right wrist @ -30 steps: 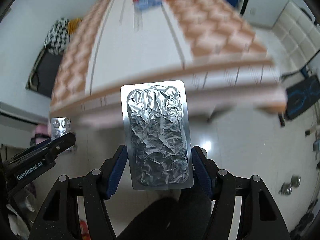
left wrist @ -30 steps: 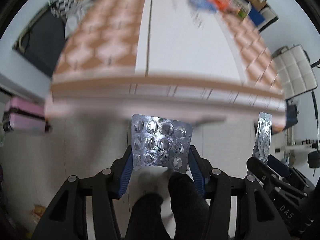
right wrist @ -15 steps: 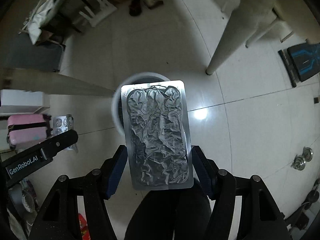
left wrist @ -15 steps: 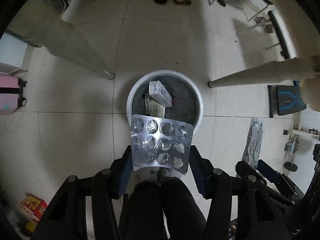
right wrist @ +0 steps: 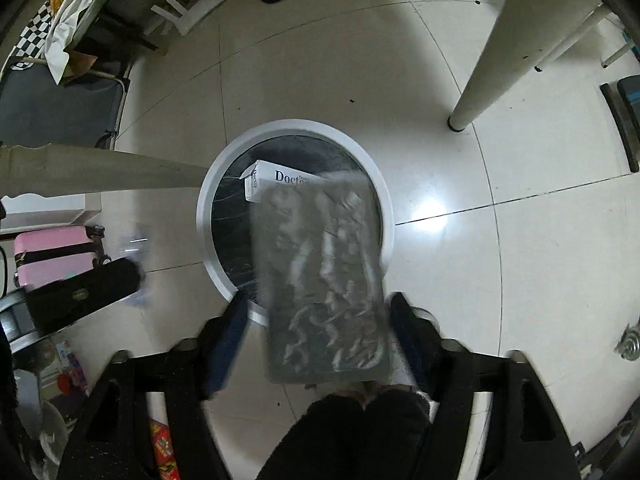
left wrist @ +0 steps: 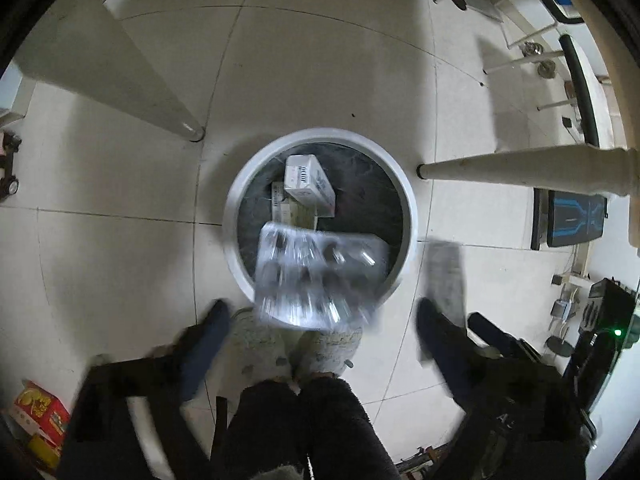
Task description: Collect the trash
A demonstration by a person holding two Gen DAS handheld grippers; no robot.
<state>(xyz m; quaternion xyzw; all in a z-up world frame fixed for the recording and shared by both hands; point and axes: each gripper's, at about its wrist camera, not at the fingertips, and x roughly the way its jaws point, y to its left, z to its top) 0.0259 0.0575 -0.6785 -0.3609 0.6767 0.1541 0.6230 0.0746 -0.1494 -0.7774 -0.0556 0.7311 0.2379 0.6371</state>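
Left wrist view: white-rimmed bin (left wrist: pixel 236 216) on tiled floor (left wrist: pixel 320 72) btwn table legs; both grippers spread, blister packs loose

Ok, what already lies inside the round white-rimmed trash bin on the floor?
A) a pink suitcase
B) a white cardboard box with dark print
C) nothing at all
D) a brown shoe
B: a white cardboard box with dark print lies inside the round white-rimmed trash bin, on its dark liner.
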